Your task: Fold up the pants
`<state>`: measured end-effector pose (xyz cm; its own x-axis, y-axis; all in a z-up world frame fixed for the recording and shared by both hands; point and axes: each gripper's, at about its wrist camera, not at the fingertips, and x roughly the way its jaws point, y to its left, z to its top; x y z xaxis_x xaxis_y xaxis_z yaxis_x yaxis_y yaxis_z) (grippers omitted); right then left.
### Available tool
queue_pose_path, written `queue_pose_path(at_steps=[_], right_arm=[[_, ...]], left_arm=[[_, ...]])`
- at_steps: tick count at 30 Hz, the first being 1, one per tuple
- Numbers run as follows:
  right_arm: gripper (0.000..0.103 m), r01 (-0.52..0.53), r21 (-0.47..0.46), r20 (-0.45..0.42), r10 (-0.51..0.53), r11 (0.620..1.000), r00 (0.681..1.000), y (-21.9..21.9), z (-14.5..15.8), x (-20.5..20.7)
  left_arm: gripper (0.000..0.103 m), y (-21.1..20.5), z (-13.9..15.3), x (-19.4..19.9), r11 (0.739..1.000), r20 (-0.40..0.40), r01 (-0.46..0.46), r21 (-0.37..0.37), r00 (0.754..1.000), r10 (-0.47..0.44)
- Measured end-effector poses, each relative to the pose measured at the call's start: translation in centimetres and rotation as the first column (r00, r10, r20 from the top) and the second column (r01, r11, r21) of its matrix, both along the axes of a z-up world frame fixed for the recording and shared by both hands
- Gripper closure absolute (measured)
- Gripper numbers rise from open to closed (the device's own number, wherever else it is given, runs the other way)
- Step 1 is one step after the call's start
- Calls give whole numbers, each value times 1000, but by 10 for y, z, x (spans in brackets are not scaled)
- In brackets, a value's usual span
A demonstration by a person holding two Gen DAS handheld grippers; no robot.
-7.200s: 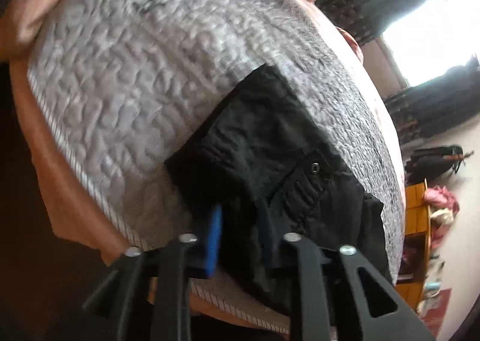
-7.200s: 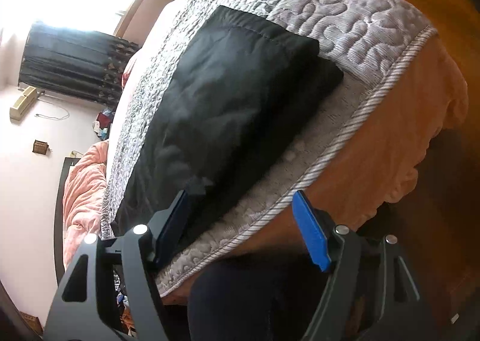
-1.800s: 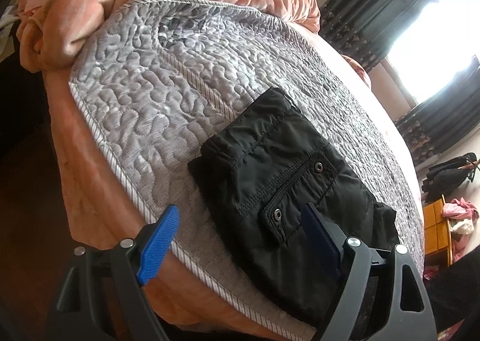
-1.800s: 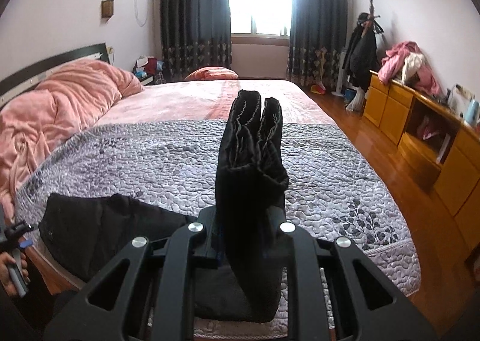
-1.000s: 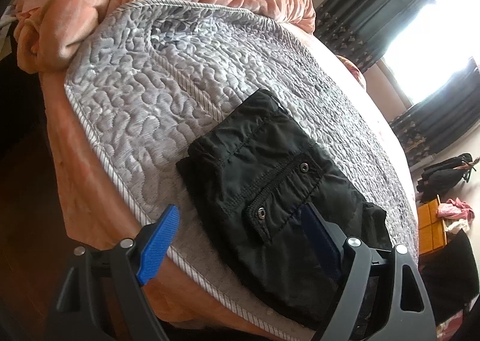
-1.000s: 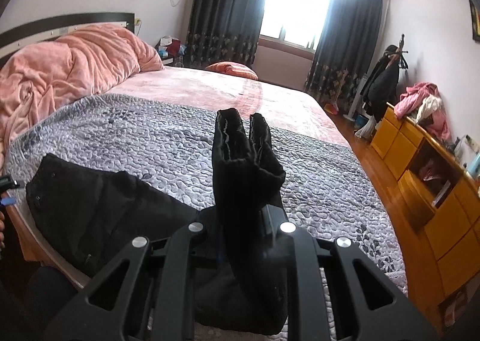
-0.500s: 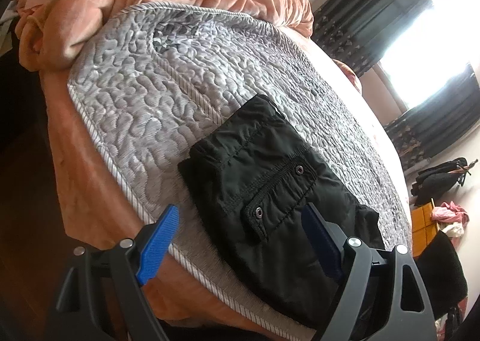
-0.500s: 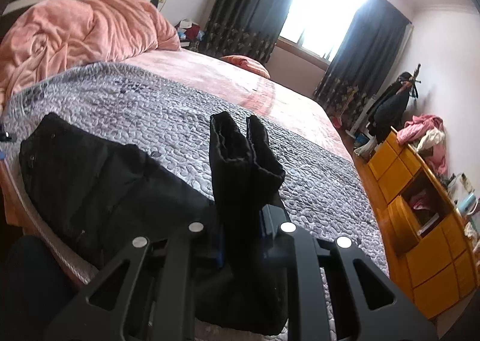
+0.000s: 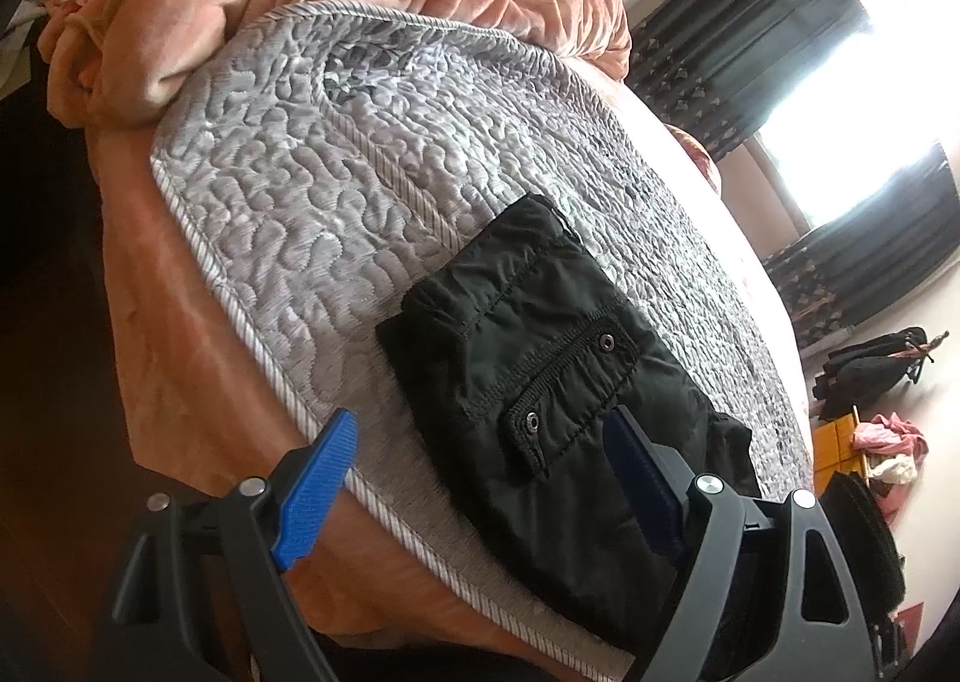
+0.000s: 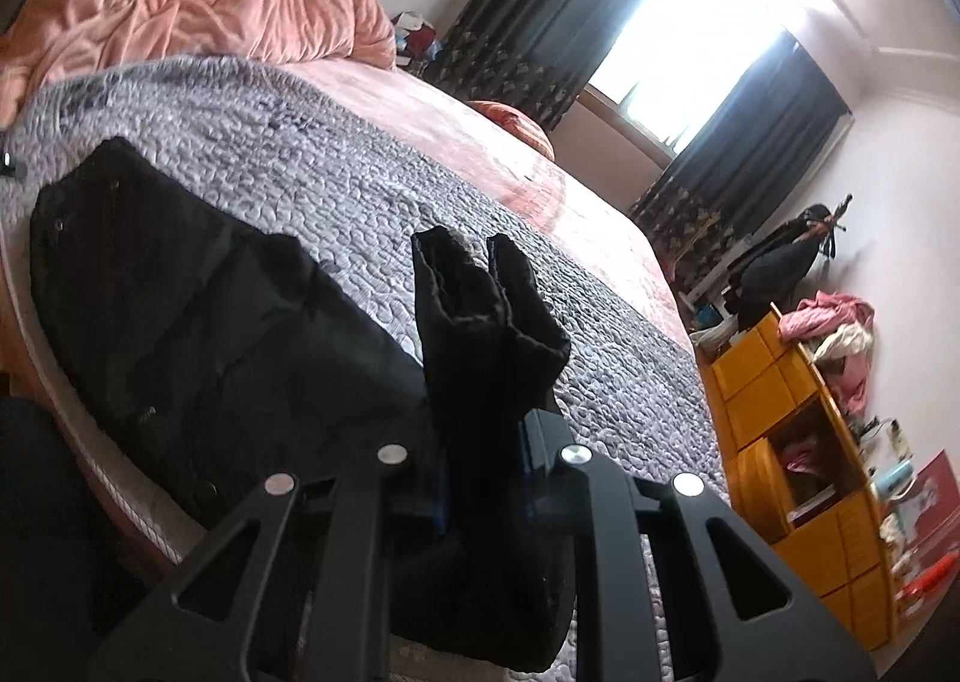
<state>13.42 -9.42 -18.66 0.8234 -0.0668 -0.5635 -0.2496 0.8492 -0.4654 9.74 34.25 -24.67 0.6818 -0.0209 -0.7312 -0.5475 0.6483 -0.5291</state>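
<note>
The black pants (image 9: 558, 400) lie on the grey quilted bedspread (image 9: 336, 214) near the bed's edge, pocket flap with two snaps facing up. The left hand-held gripper (image 9: 480, 478) hovers over them, blue pads wide apart, gripping nothing. The right hand-held gripper (image 10: 480, 460) is clamped on the pants' leg ends, which stick up between its fingers.

A grey quilted bedspread (image 9: 312, 190) covers the bed, with a crumpled pink blanket (image 10: 198, 4) piled at its head. Dark curtains (image 10: 540, 10) flank a bright window (image 10: 690, 52). An orange wooden cabinet (image 10: 798, 442) stands along the wall, clothes heaped on top.
</note>
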Motion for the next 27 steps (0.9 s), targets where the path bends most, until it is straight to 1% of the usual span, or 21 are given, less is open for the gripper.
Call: queue_pose_path(at_steps=[5,13,19,22,27], right_arm=[[87,-13,-59,-7,12,998,1000,12,-12,0],[87,-29,-200,-8,28,979,1000,39,-43,-1],[87,-54,-323,-9,54,945,999,62,-69,-3],[87,-68,-405,-6,72,912,997,74,-88,-5],[87,-95,-478,-18,98,873,995,86,-116,-10]], left_arm=[[18,3,0,-4,1000,7,-4,-9,1000,4],[18,9,-3,-9,1000,6,-15,-25,1000,16],[18,14,0,-14,999,11,-25,-27,1000,26],[18,16,0,-17,999,13,-30,-30,999,31],[18,18,-1,-22,999,17,-34,-39,999,35]])
